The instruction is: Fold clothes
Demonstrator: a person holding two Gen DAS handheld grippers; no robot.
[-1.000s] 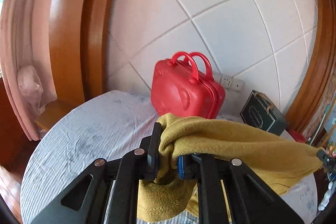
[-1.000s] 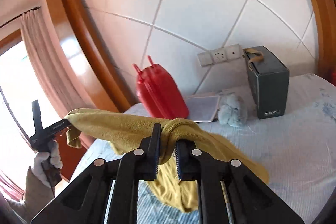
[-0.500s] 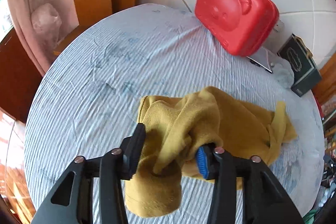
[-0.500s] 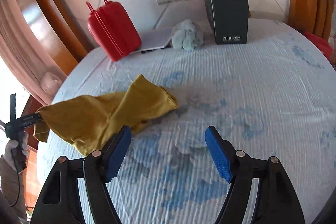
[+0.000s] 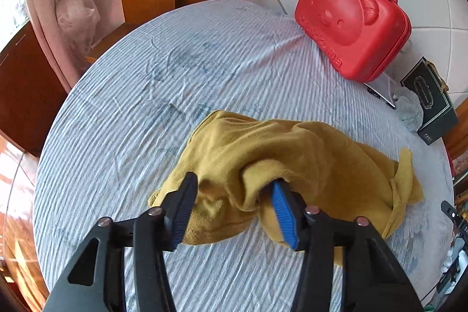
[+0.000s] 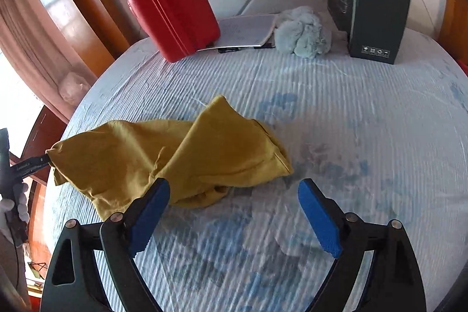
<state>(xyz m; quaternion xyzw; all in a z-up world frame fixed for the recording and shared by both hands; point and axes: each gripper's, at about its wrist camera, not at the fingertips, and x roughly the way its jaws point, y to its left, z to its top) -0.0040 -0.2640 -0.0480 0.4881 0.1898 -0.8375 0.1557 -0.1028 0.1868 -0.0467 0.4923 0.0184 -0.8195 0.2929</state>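
A mustard garment (image 5: 292, 154) lies crumpled mid-bed (image 5: 146, 95). The left claw (image 5: 234, 212) is closing around a raised fold; the right claw (image 6: 234, 218), opening wide, holds nothing, garment at its ten o'clock. A one-sided pull could bunch it further.

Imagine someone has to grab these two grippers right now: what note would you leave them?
Left gripper: fingers closing, a fold of the mustard garment between them, pads not yet pressing.
Right gripper: opening, nothing between its fingers, only bedsheet.
The garment lies crumpled on the bed, in front of the red case.
Done: no neat fold shows.
Left: spread it flat, then fold.
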